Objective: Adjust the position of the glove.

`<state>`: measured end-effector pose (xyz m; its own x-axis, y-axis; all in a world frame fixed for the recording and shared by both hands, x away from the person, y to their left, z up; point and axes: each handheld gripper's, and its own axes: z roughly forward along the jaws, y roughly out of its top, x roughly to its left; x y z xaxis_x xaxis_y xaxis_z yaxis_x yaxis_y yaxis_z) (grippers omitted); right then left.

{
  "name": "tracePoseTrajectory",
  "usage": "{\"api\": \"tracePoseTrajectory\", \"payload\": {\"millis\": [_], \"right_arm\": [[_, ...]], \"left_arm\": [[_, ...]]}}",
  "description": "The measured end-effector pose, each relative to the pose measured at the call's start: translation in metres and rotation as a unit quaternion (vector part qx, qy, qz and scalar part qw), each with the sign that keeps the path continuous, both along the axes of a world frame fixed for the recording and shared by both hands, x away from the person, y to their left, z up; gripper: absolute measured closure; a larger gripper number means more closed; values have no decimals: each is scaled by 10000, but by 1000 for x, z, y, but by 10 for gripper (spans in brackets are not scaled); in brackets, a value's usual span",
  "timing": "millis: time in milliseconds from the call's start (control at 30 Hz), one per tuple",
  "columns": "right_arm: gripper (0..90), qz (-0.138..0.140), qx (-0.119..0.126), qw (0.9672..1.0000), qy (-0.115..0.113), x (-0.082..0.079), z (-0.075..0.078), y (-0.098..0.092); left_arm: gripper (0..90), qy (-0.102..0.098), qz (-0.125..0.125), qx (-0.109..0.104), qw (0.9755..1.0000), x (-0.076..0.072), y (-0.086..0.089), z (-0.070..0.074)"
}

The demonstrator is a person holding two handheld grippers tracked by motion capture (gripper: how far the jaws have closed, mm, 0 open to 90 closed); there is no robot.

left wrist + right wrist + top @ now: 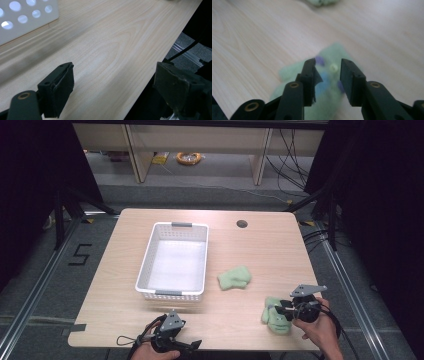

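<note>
1. Fingers first, left side: the left gripper [187,346] has its pads [62,87] spread wide with nothing between them but bare table [250,250], right at the near edge.
2. Fingers, right side: the right gripper [328,80] has its pads [310,75] parted around a green mitten [329,72]. I see a gap on both sides, so I read this as not clamped; the cloth lies on the table under the jaws.
3. Layout, left to right in the high view: a white basket [145,262] sits left of centre, a second green mitten [235,278] lies just beside it on the right, and the nearer mitten lies at the near right corner, under my right gripper [281,310].
4. Risk: if the pads close from here, they may pinch only a fold of fleece, and the mitten could slip out on the lift. The cause would be a shallow bite on soft, limp fabric.
5. Risk: the mitten lies close to the table's near edge, so a nudge from a jaw could push it toward that edge.
6. Pose, left: the hand rests low at the edge, with the gripper pointing right along it.
7. Pose, right: the hand [320,325] comes in from the bottom right, with the gripper aimed left and tilted down onto the mitten.
</note>
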<state>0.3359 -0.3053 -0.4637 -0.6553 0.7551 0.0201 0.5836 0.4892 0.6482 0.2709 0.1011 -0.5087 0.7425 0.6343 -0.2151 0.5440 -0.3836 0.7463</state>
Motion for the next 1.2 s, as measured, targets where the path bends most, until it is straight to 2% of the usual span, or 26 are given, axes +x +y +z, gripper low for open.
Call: {"api": "tracePoseTrajectory", "payload": {"millis": [33,67,100,133,167,200,233,267,300,333,367,400,467,633,700,767,833,933,967,1000,1033,1067,1100,1133,1167,1200], "right_arm": [[637,65,-22,10000,52,1,5,2],[631,95,74,9998,-183,4,7,9],[631,205,-58,9997,-80,6,13,12],[630,141,91,9997,-189,7,13,21],[630,342,-39,9991,-248,11,17,24],[630,393,-24,9990,-222,15,19,30],[629,486,-40,9985,-242,19,21,36],[628,458,56,9983,-369,23,20,43],[628,560,-43,9979,-327,28,23,48],[628,573,-9,9976,-377,35,22,55],[628,591,-14,9978,-299,38,23,58],[628,584,-37,9977,-331,45,23,63],[626,698,-112,9970,-304,55,22,70],[616,651,-110,9974,-289,75,16,88],[616,654,-103,9976,-185,82,14,94],[612,670,-176,9975,-168,90,11,100],[611,651,-135,9977,-135,97,9,106],[615,702,-173,9972,-180,107,2,113],[616,689,-205,9974,-96,109,1,115],[618,726,-248,9970,-82,112,-1,116],[620,699,-198,9973,-71,114,-4,119],[621,700,-275,9971,59,116,-5,119],[622,525,-245,9983,110,116,-8,122],[627,588,-307,9976,185,118,-9,122],[633,597,-325,9975,216,120,-10,122],[644,584,-325,9978,51,124,-15,124]], "left_arm": [[157,3,-14,18,10000,0,0,0],[157,3,-12,19,10000,0,0,0],[157,-4,-7,12,10000,0,0,0],[157,-16,-46,63,10000,1,1,0],[157,-24,-42,66,10000,1,1,1],[157,0,17,132,9999,1,2,0],[157,-2,-12,115,9999,1,3,0],[157,-17,-26,45,10000,1,2,1],[157,-27,27,-17,10000,1,2,1],[157,-33,29,-19,10000,1,2,1],[157,-45,36,-22,10000,1,2,1],[157,-57,-73,117,9999,2,4,2],[157,-44,-8,41,10000,1,3,2],[157,-46,-19,46,10000,1,3,1],[157,-39,-10,42,10000,1,3,2],[157,-21,21,35,10000,1,3,1],[157,-20,-25,36,10000,1,3,2],[157,-17,-30,77,10000,1,4,2],[157,32,50,-14,10000,1,3,2],[157,-17,57,113,9999,2,4,1],[157,-21,22,111,9999,2,4,2],[157,-12,22,110,9999,2,4,1],[157,-16,41,110,9999,2,4,1],[157,33,-13,40,10000,1,4,2],[157,-17,-24,70,10000,1,4,2],[157,-42,9,21,10000,1,3,2]]}}
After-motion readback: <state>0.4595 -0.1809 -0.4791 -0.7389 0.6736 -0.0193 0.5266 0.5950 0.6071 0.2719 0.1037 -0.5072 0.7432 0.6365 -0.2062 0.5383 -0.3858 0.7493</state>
